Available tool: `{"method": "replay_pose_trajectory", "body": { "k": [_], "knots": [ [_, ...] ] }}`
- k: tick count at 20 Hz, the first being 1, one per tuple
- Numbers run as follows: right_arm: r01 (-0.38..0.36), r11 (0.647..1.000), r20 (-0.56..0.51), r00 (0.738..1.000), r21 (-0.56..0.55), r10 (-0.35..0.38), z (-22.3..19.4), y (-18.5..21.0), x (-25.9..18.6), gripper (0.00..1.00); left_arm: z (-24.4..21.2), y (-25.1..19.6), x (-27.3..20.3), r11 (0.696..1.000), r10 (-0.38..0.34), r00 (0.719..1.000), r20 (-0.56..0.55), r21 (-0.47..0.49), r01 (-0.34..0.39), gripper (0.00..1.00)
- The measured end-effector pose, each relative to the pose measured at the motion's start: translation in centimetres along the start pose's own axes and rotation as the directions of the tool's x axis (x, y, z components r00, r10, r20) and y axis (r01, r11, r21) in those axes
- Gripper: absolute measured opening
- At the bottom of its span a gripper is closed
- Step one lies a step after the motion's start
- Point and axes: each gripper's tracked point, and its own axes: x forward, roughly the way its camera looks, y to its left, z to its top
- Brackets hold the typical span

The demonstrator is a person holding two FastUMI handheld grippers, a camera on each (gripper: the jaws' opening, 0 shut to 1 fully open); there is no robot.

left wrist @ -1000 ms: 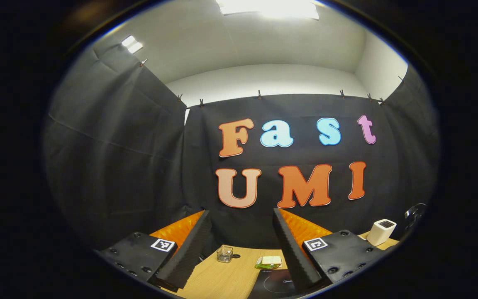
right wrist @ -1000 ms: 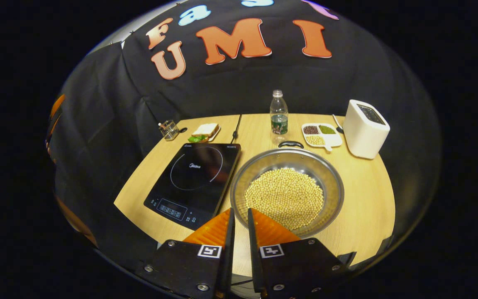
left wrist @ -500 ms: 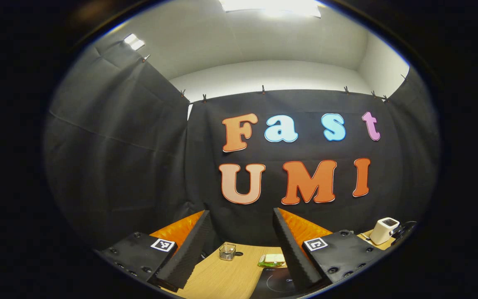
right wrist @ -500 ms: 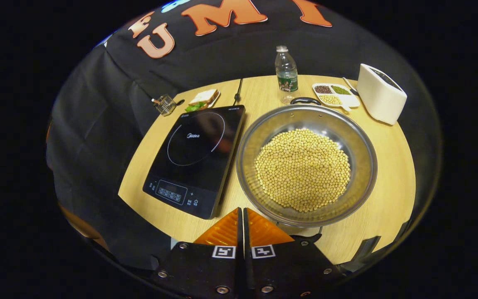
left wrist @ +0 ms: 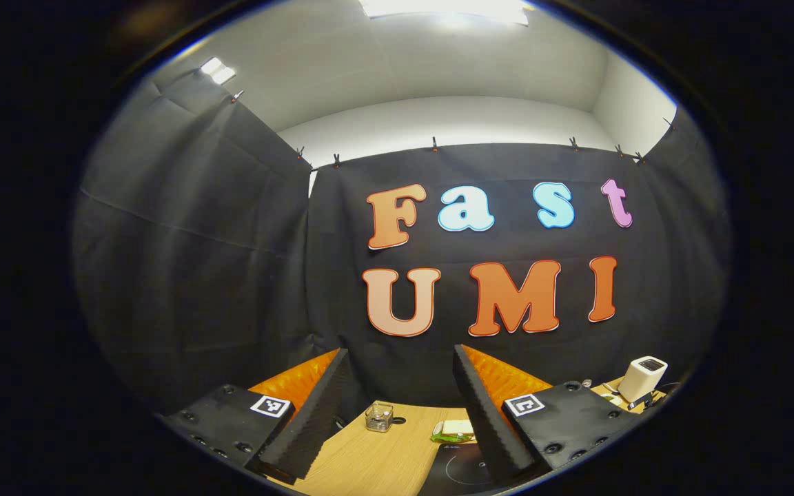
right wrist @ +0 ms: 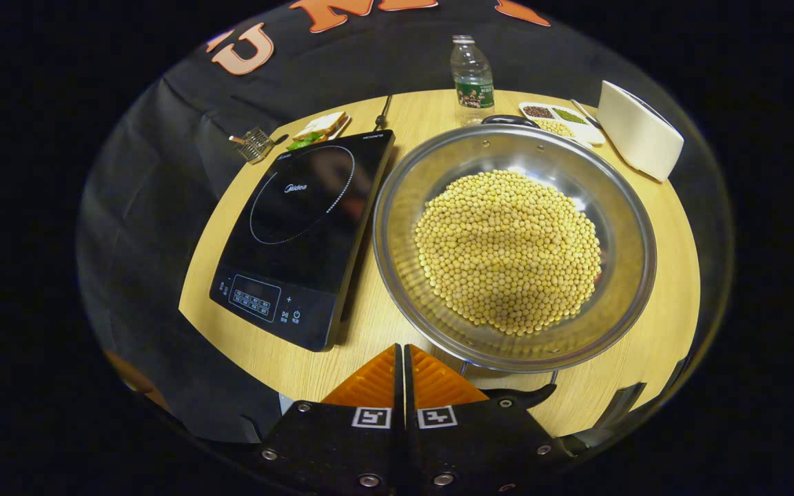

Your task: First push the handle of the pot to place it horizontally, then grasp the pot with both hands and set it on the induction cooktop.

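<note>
Sitting on the wooden worktop, the steel pot is holding a heap of yellow beans and lying just right of the induction cooktop, rim almost touching the cooktop's edge. One dark handle is showing at the pot's far rim; another is poking out at the near rim, just beside the right tool, whose fingers are pressed together with nothing between them. Beyond the pot, a water bottle, a divided dish of grains and a white appliance are standing; beyond the cooktop, a sandwich plate and a small glass jar. In the left gripper view, the left tool is hovering spread wide, empty, pointing over the cooktop's far corner toward the jar.
</note>
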Motion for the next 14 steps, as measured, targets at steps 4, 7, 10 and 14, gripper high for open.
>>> {"method": "replay_pose_trajectory", "body": {
  "k": [4,7,10,14],
  "knots": [
    [0.009,1.0,-0.019,1.0,0.014,-0.009,-1.0,-0.8,0.6,0.0,0.1,-1.0,-0.1,1.0,-0.013,1.0,0.005,0.002,0.013,0.98],
    [-0.007,0.999,-0.029,1.0,0.037,0.008,-1.3,-1.2,0.6,0.0,0.0,-1.8,0.0,1.0,-0.022,1.0,0.006,0.004,0.022,0.98],
    [-0.001,0.999,-0.032,0.999,0.047,0.003,-1.6,-2.1,0.5,0.0,-0.1,-2.6,0.4,0.999,-0.033,0.999,-0.001,0.007,0.033,0.98],
    [0.042,0.998,-0.025,0.999,0.053,-0.041,-1.5,-4.6,-0.1,0.0,0.0,-3.9,0.7,0.999,-0.052,0.999,-0.008,0.007,0.052,0.98]
  ]
}}
